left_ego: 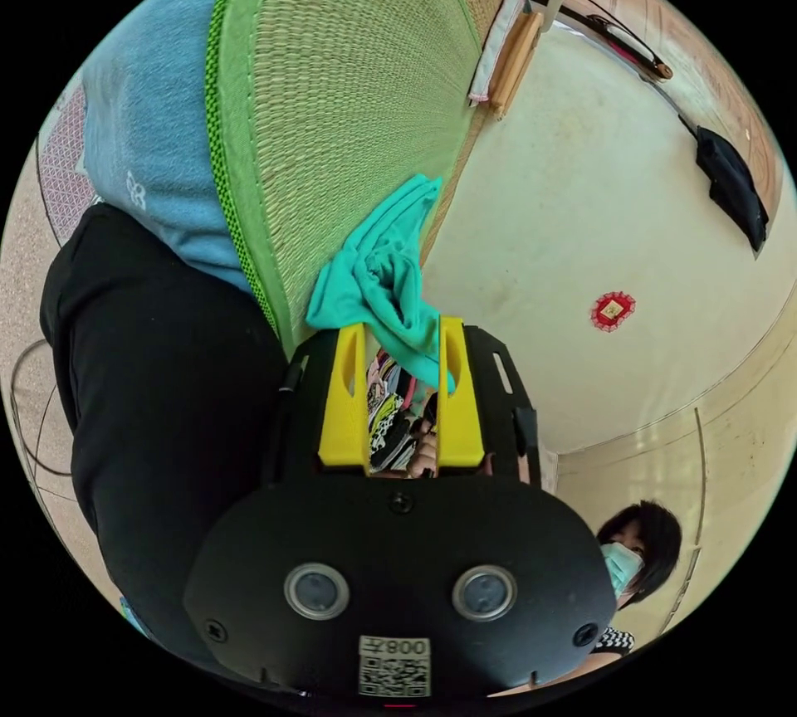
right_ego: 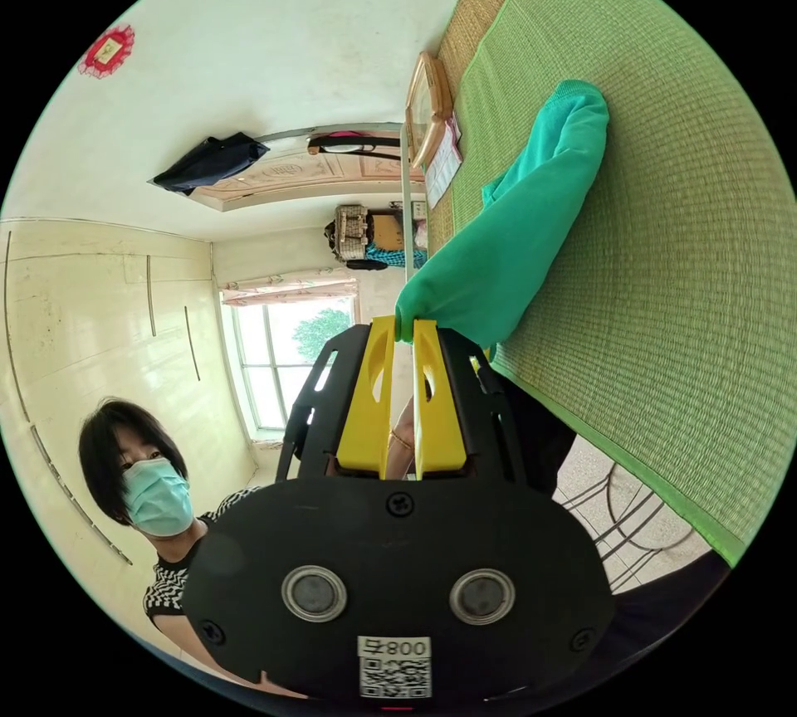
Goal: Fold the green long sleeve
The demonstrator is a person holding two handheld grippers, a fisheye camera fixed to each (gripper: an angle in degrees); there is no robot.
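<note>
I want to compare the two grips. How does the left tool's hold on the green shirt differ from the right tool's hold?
The left tool stands wider, with crumpled cloth of the green shirt bunched between its jaws. The right tool is nearly closed, pinching a thin edge of a smooth, stretched part that reaches onto the straw mat. Both have yellow jaws and both grip the shirt.

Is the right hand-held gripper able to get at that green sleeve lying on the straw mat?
Yes, it seems so: the right hand-held gripper already pinches the green sleeve's end, with nothing between them on the straw mat.

Bare woven mat [right_ego: 664, 269] lies open beyond the sleeve [right_ego: 523, 236] (clock [right_ego: 427, 111] at its edge).
</note>
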